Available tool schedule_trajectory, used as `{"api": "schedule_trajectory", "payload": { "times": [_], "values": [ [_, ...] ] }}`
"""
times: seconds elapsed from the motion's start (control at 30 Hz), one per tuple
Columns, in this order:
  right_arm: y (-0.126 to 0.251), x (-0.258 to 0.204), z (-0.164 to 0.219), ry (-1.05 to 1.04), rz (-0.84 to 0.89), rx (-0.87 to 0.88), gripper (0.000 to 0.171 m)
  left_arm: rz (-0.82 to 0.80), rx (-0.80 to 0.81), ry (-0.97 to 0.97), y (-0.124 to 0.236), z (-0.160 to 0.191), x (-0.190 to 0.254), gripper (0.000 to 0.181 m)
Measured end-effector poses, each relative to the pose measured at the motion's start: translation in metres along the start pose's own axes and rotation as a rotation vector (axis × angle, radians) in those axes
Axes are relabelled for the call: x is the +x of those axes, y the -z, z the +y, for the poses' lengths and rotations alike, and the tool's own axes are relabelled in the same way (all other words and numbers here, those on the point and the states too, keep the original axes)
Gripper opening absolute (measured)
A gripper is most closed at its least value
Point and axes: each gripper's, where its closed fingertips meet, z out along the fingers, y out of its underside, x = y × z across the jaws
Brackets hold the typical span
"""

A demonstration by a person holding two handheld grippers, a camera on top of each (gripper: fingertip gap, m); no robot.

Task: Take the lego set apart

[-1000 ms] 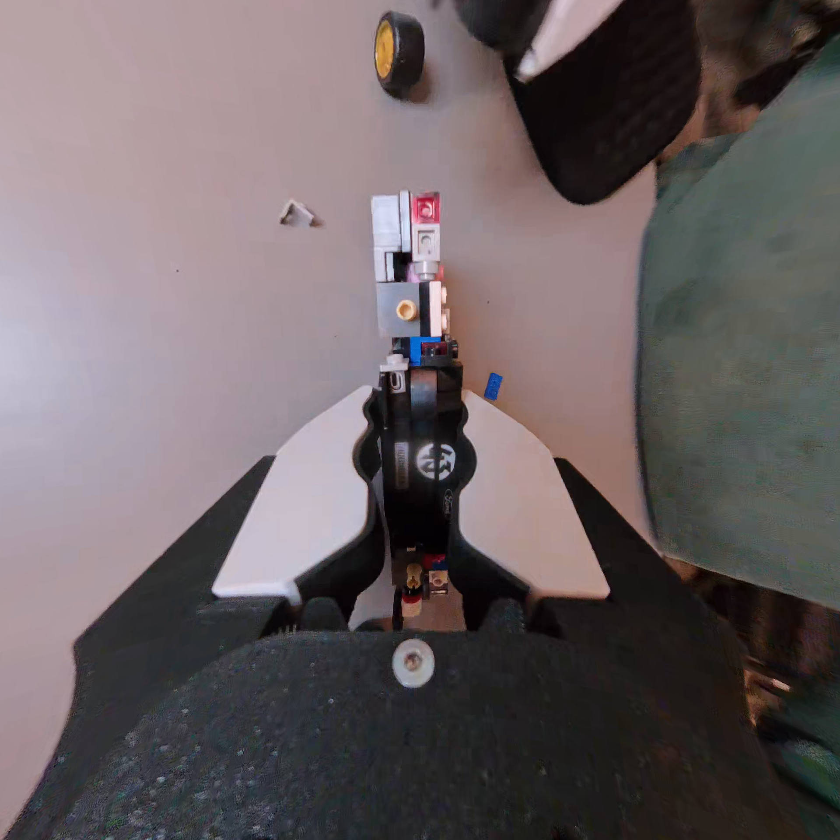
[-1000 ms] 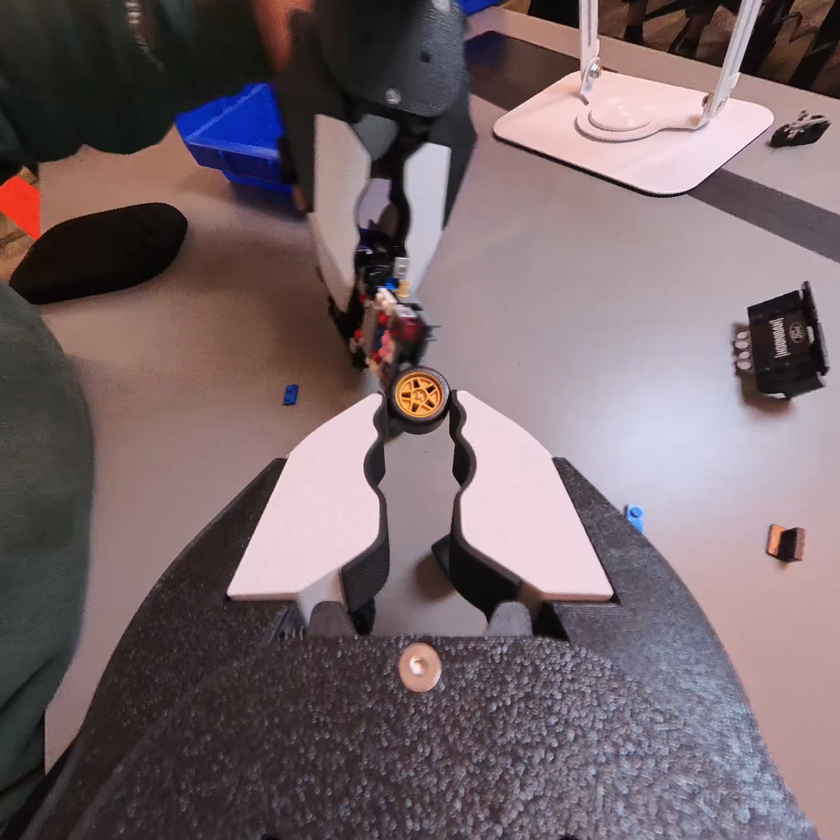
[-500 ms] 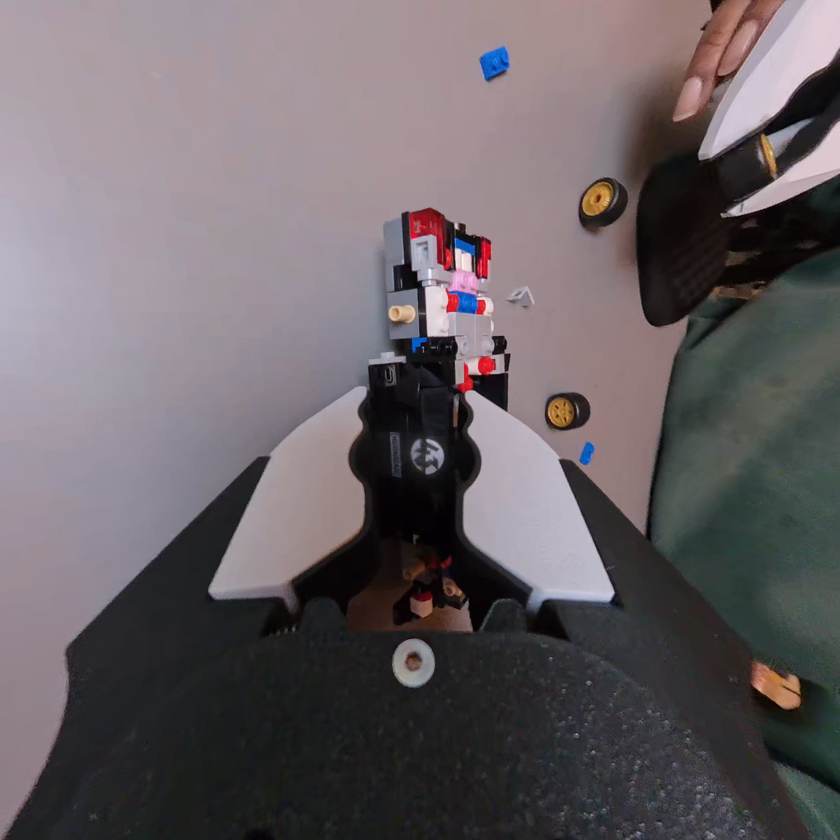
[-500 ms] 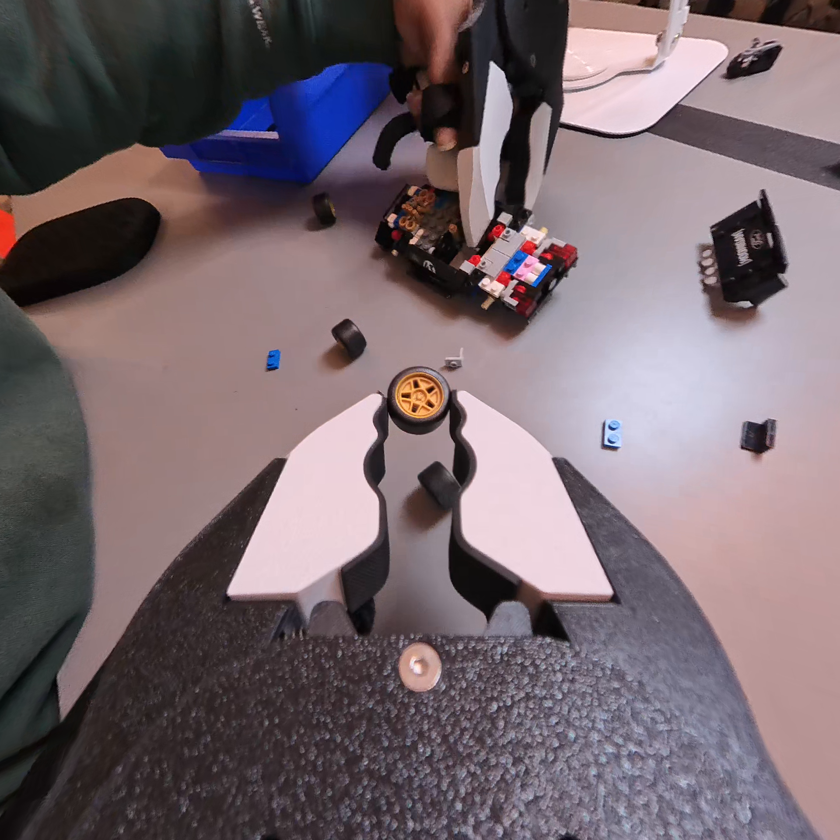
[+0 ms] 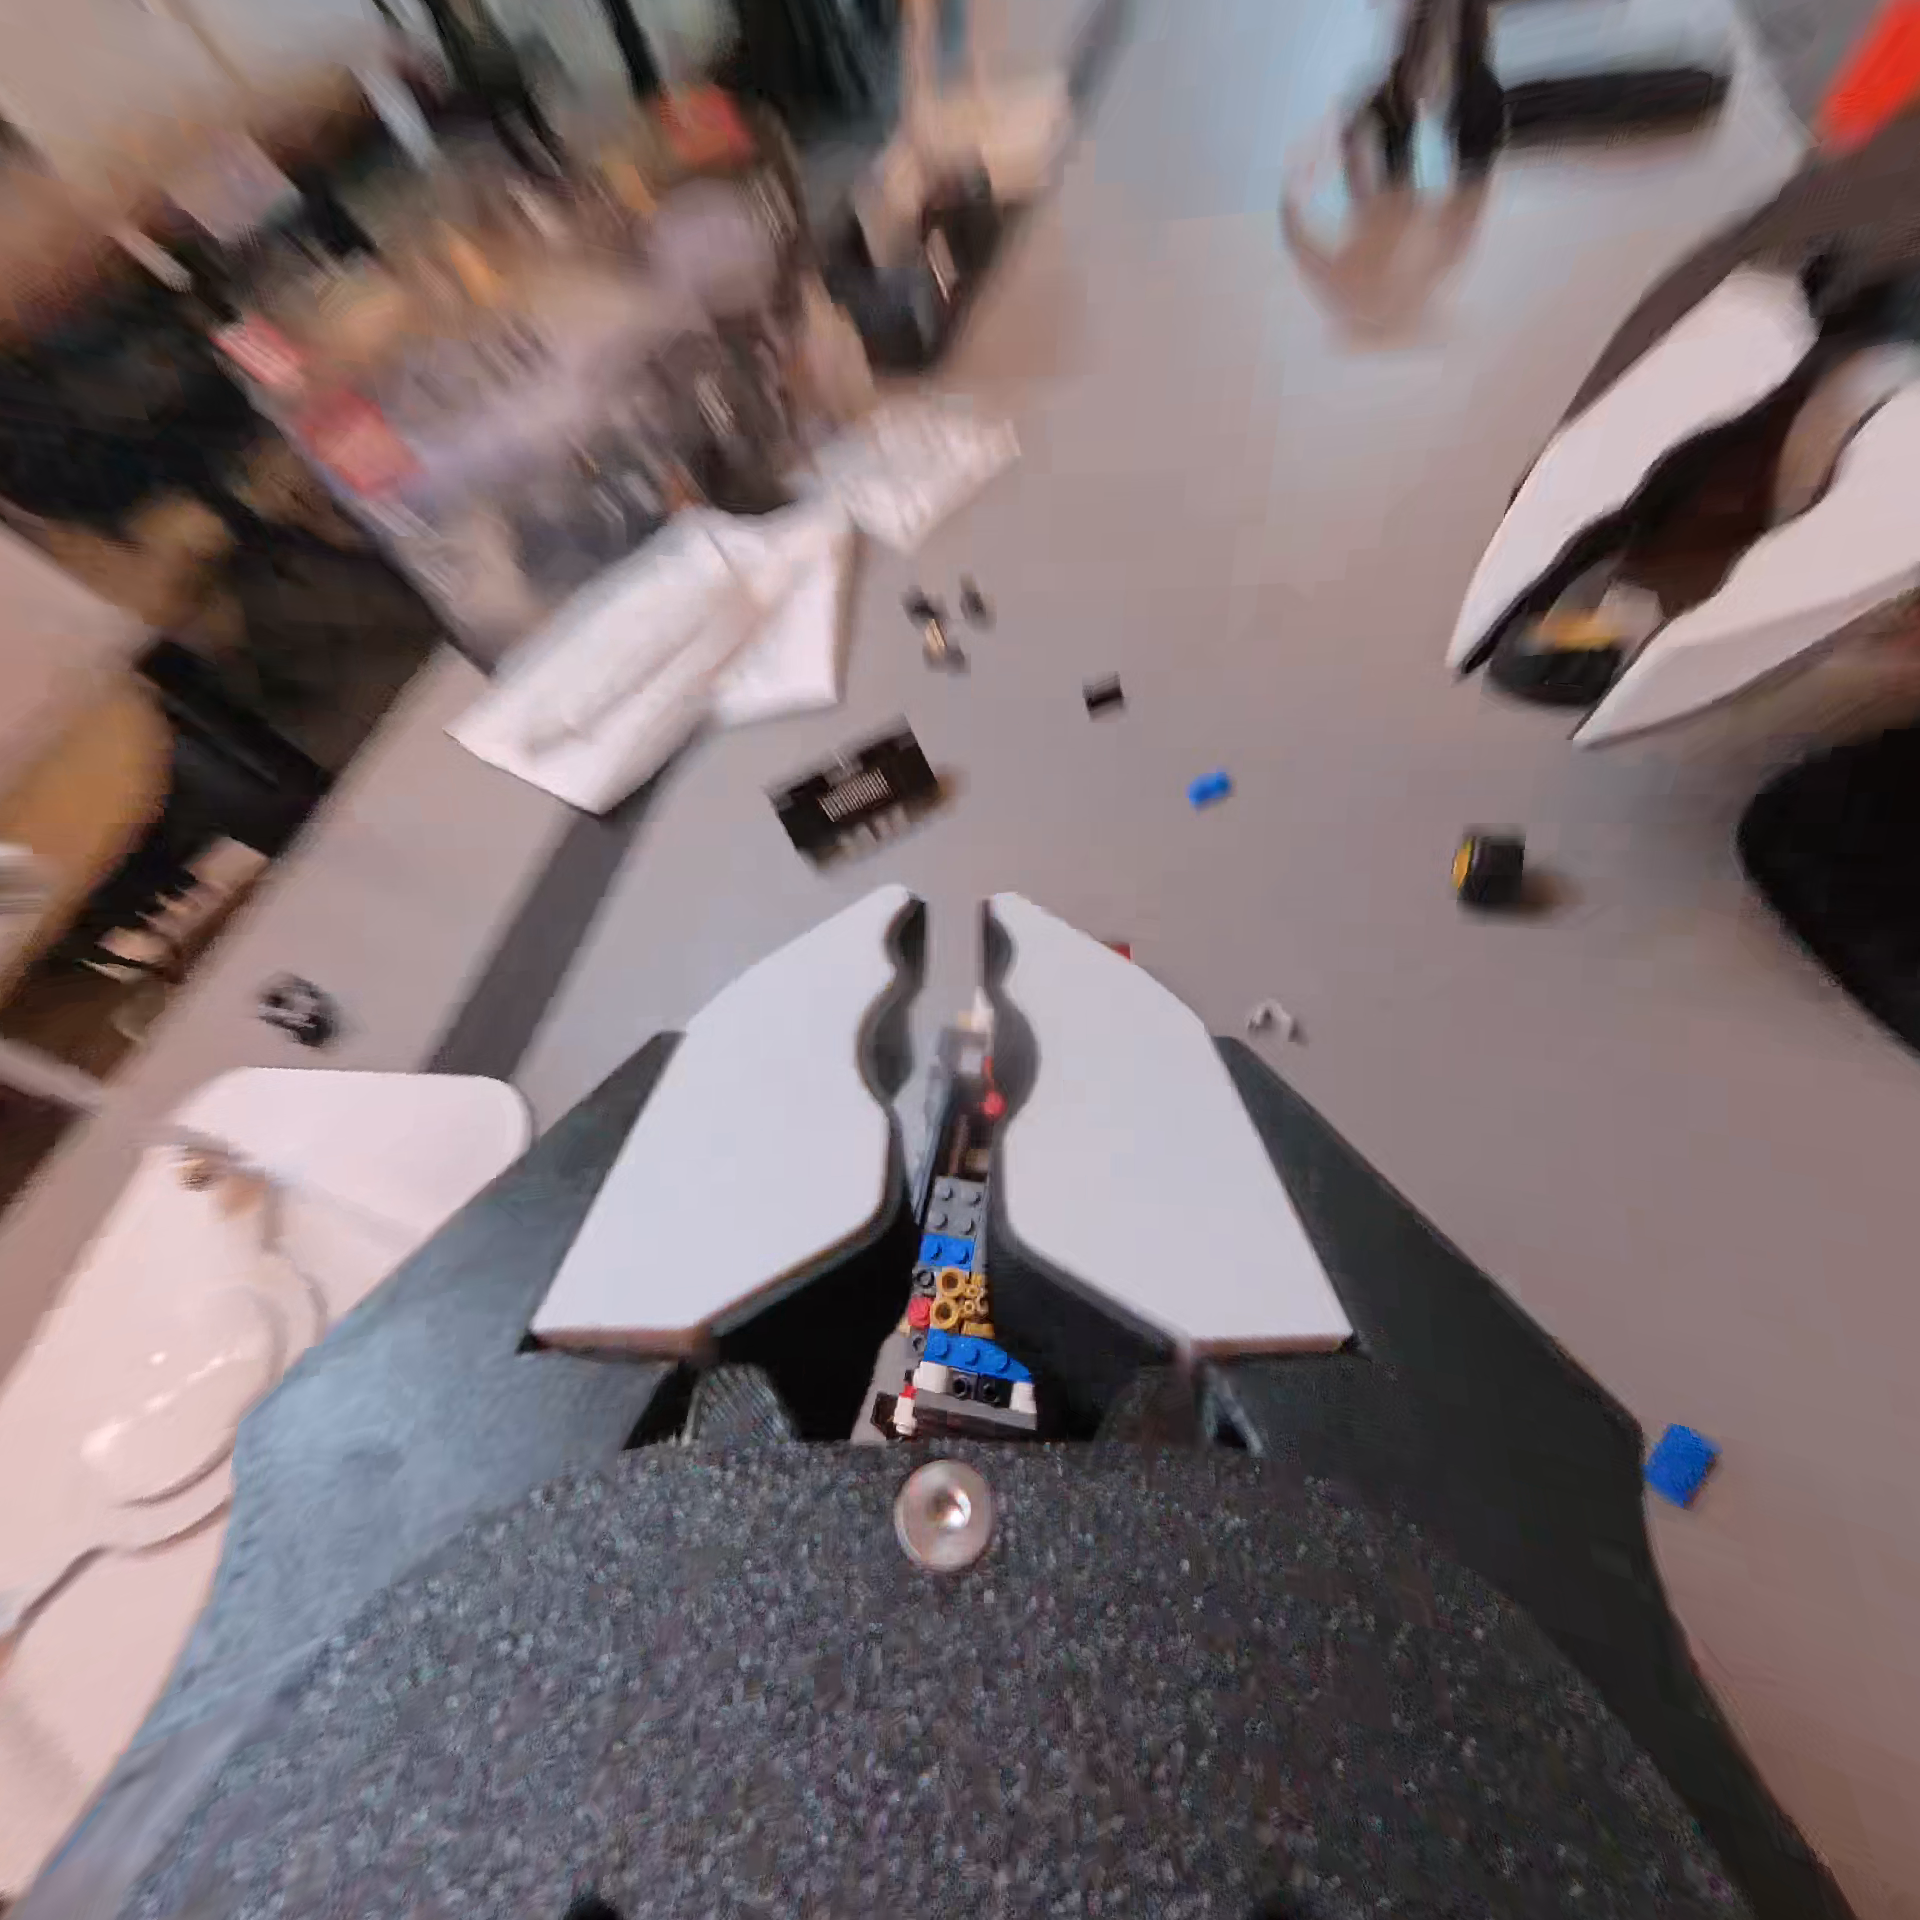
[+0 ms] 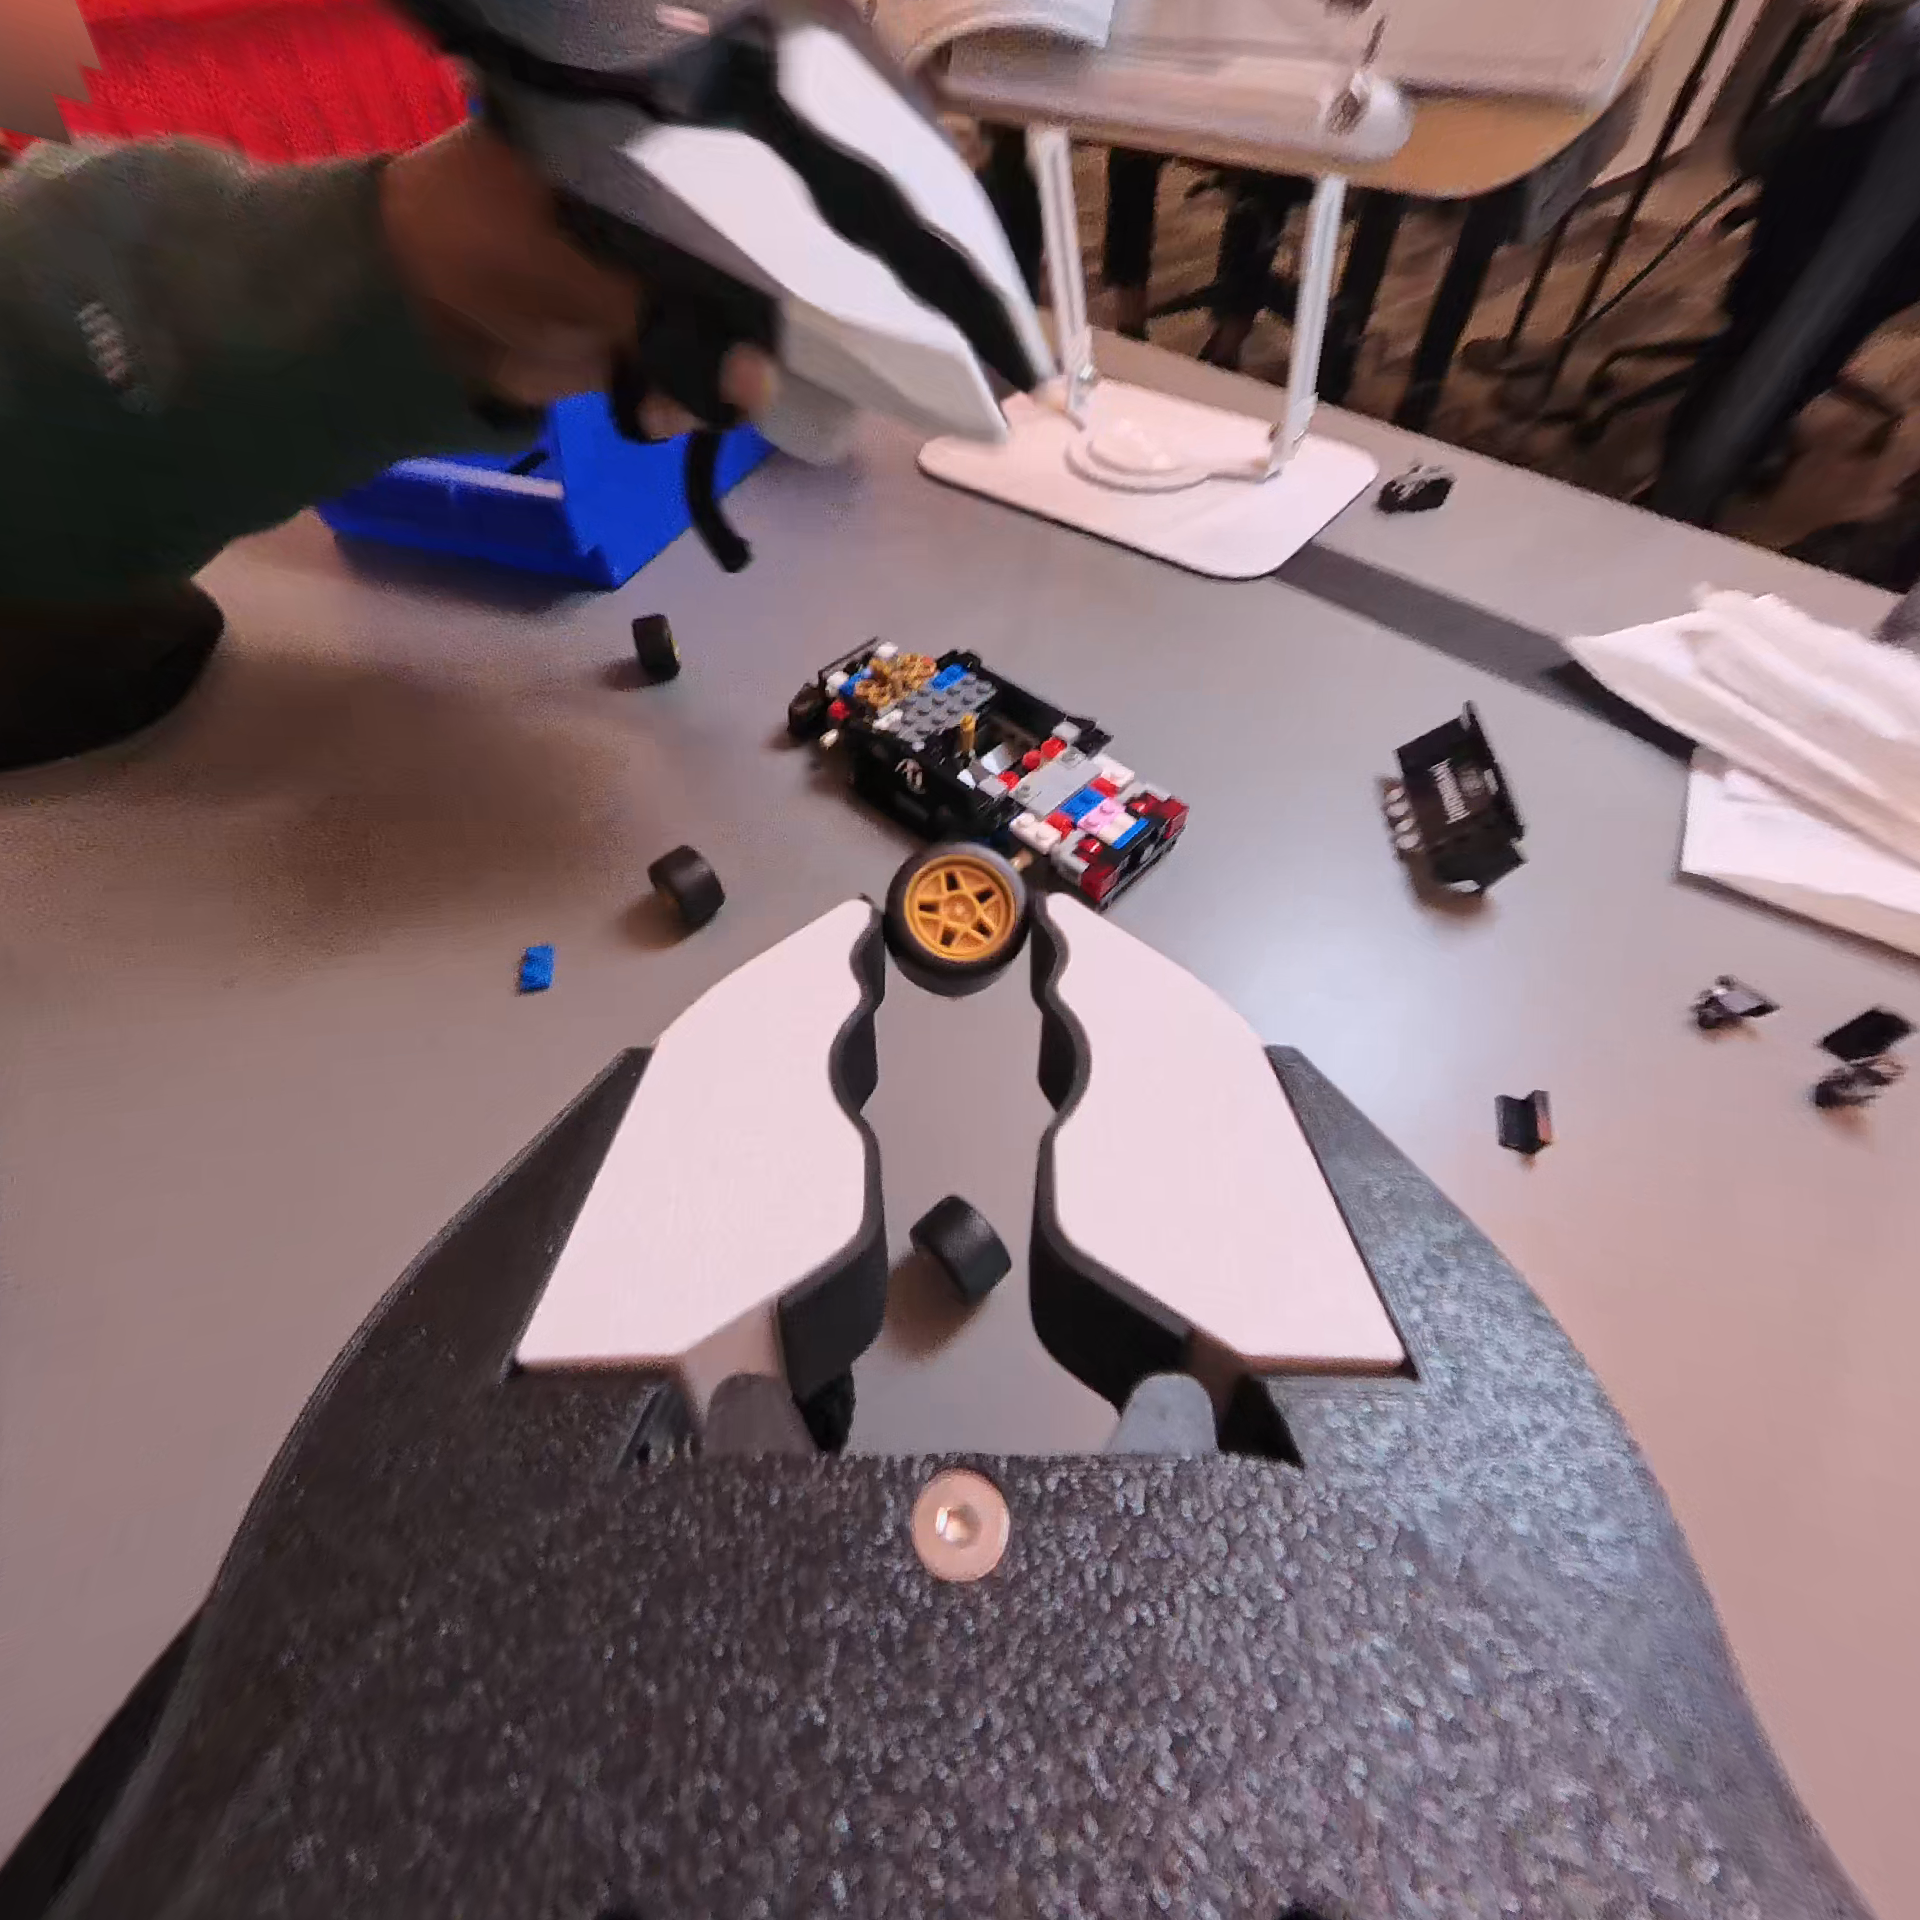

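Note:
The partly stripped lego car (image 6: pixel 987 769), black with coloured bricks, lies on the grey table (image 6: pixel 312 1091). My left gripper (image 5: pixel 954 914) is lifted above it. Its jaws stand a narrow slit apart with nothing between them. The car (image 5: pixel 961 1278) shows on the table below through that slit. In the right wrist view the left gripper (image 6: pixel 1023 395) hangs high at the top, clear of the car. My right gripper (image 6: pixel 956 925) is shut on a gold-rimmed black wheel (image 6: pixel 954 920), held at the fingertips just in front of the car. The left wrist view, which is blurred, also shows the right gripper (image 5: pixel 1527 696).
Loose wheels (image 6: pixel 686 883) (image 6: pixel 655 646) (image 6: pixel 961 1247) lie around. A blue plate (image 6: pixel 536 966) lies left, a black body piece (image 6: pixel 1455 800) and small black bits (image 6: pixel 1522 1122) right. A blue bin (image 6: pixel 540 499), a white stand base (image 6: pixel 1153 488) and papers (image 6: pixel 1787 748) lie farther back. Left tips to right tips: about 15 cm. The blue plate (image 6: pixel 536 966) sits 15 cm or so from the ends of my right fingers. My left wrist view (image 5: pixel 1685 1451) looks at it from another angle.
My left gripper has let go of the car, lifted away and swung round; its jaws have narrowed. The car now lies on the table. My right gripper still holds the wheel.

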Motion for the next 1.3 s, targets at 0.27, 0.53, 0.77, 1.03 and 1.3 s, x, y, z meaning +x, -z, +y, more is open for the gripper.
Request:
{"api": "schedule_trajectory", "payload": {
  "times": [0.27, 0.53, 0.77, 1.03, 1.3],
  "values": [
    [-0.005, 0.001, -0.034, 0.022, 0.190, 0.172, 0.018, -0.602, 0.409, 0.126, 0.208, -0.007, -0.040, 0.000],
    [0.004, 0.027, -0.029, 0.095, 0.423, 0.051, 0.012, -0.779, 0.446, 0.207, 0.335, 0.056, -0.029, 0.000],
    [0.140, 0.114, 0.025, -0.022, 0.731, -0.109, 0.031, -0.751, 0.425, 0.243, 0.329, 0.110, 0.008, 0.000],
    [0.067, 0.188, 0.084, -0.218, 0.557, -0.238, 0.062, -0.687, 0.368, 0.201, 0.303, 0.111, 0.010, 0.000],
    [-0.034, 0.282, 0.069, -0.168, 0.503, -0.320, 0.061, -0.693, 0.271, 0.167, 0.289, 0.125, 0.010, 0.000]
  ]
}}
